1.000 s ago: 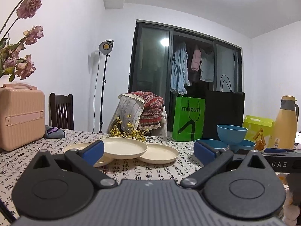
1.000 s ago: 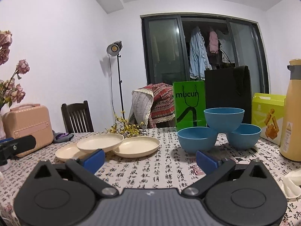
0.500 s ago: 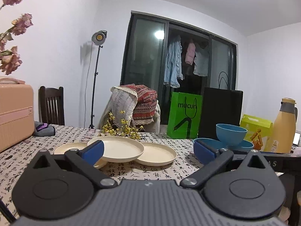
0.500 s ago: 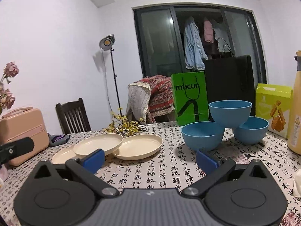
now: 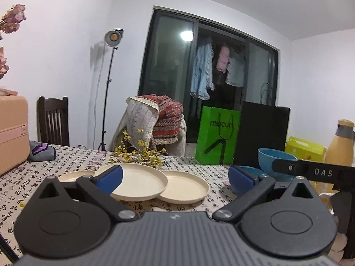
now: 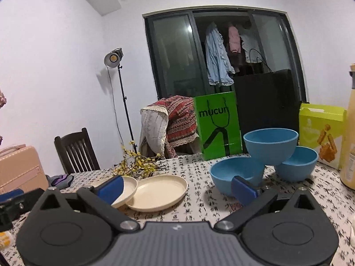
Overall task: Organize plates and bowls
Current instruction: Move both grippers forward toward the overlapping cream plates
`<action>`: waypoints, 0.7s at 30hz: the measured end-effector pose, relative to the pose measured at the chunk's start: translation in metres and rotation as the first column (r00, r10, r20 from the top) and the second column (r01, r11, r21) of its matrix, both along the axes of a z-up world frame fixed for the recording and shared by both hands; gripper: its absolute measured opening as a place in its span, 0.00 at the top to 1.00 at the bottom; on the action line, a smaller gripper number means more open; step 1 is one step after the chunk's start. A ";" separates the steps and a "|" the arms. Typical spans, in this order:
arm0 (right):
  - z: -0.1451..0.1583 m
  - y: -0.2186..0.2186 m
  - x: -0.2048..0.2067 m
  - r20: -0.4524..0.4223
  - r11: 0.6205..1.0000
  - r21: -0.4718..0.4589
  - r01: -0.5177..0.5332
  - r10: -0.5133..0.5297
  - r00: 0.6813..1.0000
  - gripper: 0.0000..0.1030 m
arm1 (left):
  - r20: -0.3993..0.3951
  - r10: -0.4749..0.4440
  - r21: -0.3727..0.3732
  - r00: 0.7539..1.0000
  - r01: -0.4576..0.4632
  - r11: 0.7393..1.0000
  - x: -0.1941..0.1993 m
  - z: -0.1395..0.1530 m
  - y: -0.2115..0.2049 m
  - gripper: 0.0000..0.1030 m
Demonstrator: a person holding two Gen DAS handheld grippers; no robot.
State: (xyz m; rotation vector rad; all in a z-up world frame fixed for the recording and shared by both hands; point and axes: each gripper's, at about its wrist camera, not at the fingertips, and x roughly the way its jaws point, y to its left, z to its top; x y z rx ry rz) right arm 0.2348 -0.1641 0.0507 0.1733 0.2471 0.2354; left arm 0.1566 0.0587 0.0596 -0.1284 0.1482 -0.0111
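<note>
Three cream plates overlap on the patterned tablecloth: a middle plate [image 5: 142,182] rests on a left plate [image 5: 71,175] and a right plate [image 5: 185,189]. Three blue bowls stand to their right, the top bowl [image 6: 270,145] perched on a left bowl [image 6: 233,174] and a right bowl [image 6: 297,166]. My left gripper [image 5: 175,177] is open just short of the plates, with nothing between its blue pads. My right gripper [image 6: 177,187] is open too, its right pad in front of the left bowl. The right plate [image 6: 158,191] lies between its fingers' lines.
A pink case [image 5: 12,130] stands at the left, yellow flower sprigs [image 5: 139,153] behind the plates. A green bag [image 6: 218,125], a black bag [image 6: 268,108], a yellow-green box [image 6: 321,133] and a yellow thermos [image 5: 340,144] line the back and right. The right tool [image 5: 310,171] crosses the left wrist view.
Both grippers have moved forward toward the dishes, so plates and bowls look larger. The left view has swung right, pushing the pink case and dried flowers to the frame edge. Jaws stayed open.
</note>
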 end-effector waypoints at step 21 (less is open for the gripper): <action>0.004 0.021 0.070 -0.048 0.993 -0.026 -0.117 0.116 0.992 0.00 | -0.133 0.115 -0.048 0.984 -0.123 0.991 0.060 0.019 0.037 0.00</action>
